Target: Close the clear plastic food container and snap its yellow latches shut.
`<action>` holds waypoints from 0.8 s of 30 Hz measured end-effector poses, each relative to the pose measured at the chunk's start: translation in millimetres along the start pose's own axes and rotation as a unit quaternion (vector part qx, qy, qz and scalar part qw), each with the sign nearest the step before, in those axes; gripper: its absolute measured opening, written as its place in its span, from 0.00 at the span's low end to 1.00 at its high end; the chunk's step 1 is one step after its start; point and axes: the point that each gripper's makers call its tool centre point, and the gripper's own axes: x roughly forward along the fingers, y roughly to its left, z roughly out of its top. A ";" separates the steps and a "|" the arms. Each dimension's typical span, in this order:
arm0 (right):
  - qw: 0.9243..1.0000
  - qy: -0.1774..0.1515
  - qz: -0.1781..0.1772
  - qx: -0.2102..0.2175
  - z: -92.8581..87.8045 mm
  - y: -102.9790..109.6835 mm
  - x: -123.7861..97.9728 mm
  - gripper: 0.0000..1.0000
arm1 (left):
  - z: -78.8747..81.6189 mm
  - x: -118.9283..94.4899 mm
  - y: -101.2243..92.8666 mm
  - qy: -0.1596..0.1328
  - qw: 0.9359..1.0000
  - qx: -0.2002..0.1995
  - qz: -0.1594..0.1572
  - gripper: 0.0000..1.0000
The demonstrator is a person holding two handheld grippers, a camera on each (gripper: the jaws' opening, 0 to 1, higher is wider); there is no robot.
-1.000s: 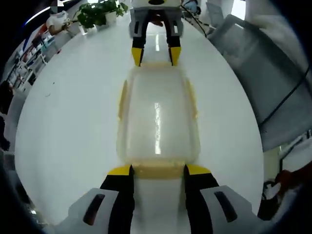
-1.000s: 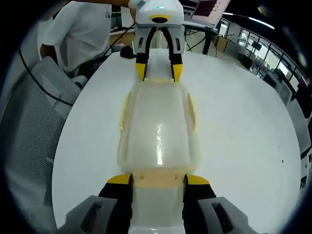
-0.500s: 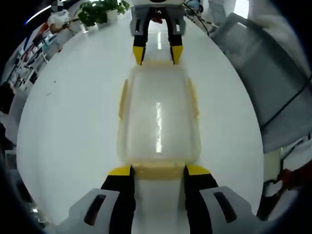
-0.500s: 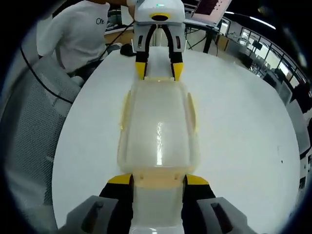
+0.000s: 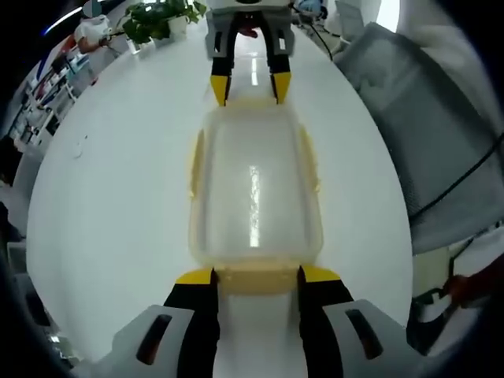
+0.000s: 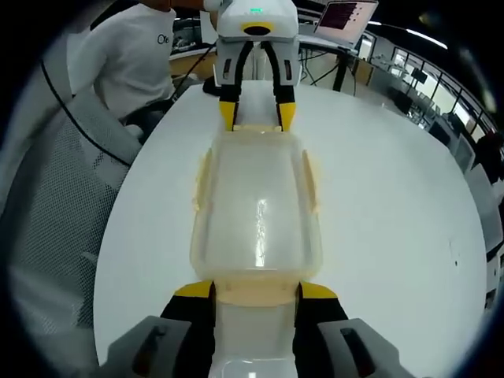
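The clear plastic container [image 5: 253,189] [image 6: 256,209] lies on the white table with its lid on. Yellow latches run along its long sides [image 5: 194,161] [image 6: 309,183]. My left gripper [image 5: 256,276] holds the near end, its black and yellow jaws pressed against both ends of the yellow end latch [image 5: 256,279]. At the opposite end my right gripper [image 5: 244,85] [image 6: 256,291] clamps the other end latch [image 6: 256,293] the same way. The left gripper [image 6: 256,116] faces me in the right gripper view.
The round white table [image 5: 110,205] [image 6: 394,213] has bare room on both sides of the container. A grey mesh chair [image 5: 425,118] [image 6: 47,213] stands at its edge. A person in a white shirt [image 6: 130,55] is beyond the table, and potted plants [image 5: 157,20] sit at its rim.
Both views have shifted slightly with the hands. The container and both grippers keep the same places relative to each other.
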 end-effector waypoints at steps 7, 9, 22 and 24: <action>1.000 -0.006 0.000 -0.001 0.7 5.6 -15.3 0.36 | 12.4 -10.0 -5.6 0.007 1.000 0.006 0.005 0.37; 1.000 -0.008 -0.001 -0.001 1.1 7.4 -20.6 0.36 | 17.2 -14.1 -6.9 0.006 1.000 0.007 0.006 0.37; 1.000 -0.009 -0.013 -0.014 5.4 13.2 -46.8 0.36 | 37.0 -36.0 -13.3 0.012 1.000 0.007 0.016 0.37; 1.000 -0.011 -0.015 -0.014 5.9 13.6 -51.6 0.36 | 41.1 -39.5 -13.4 0.013 1.000 0.007 0.018 0.37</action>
